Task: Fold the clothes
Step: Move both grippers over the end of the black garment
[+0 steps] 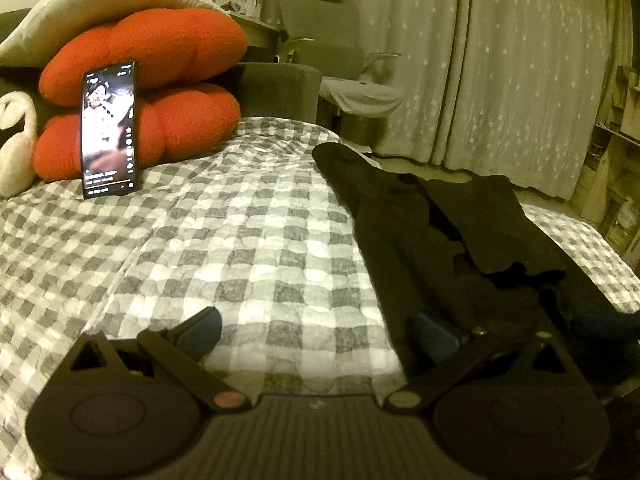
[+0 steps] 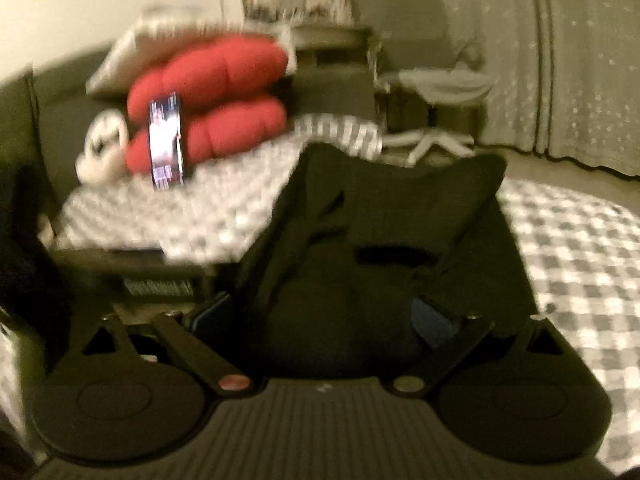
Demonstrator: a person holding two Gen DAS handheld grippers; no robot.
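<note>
A black garment [image 1: 440, 232] lies crumpled on the grey-and-white checked bedspread [image 1: 224, 236], stretching from the far middle toward the near right. My left gripper [image 1: 316, 332] is open and empty, low over the bedspread at the garment's left edge; its right finger [image 1: 436, 336] overlaps the dark cloth. In the blurred right wrist view the garment [image 2: 380, 240] fills the middle. My right gripper [image 2: 324, 320] is open, its fingers either side of the near part of the cloth. I cannot tell whether the cloth touches the pads.
Two red cushions [image 1: 148, 96] are stacked at the bed's far left under a pale pillow [image 1: 100, 4]. A lit phone [image 1: 109, 132] leans on them. A white plush toy [image 1: 16, 152] sits at the left. Curtains [image 1: 500, 60] and a chair [image 1: 360, 88] stand beyond the bed.
</note>
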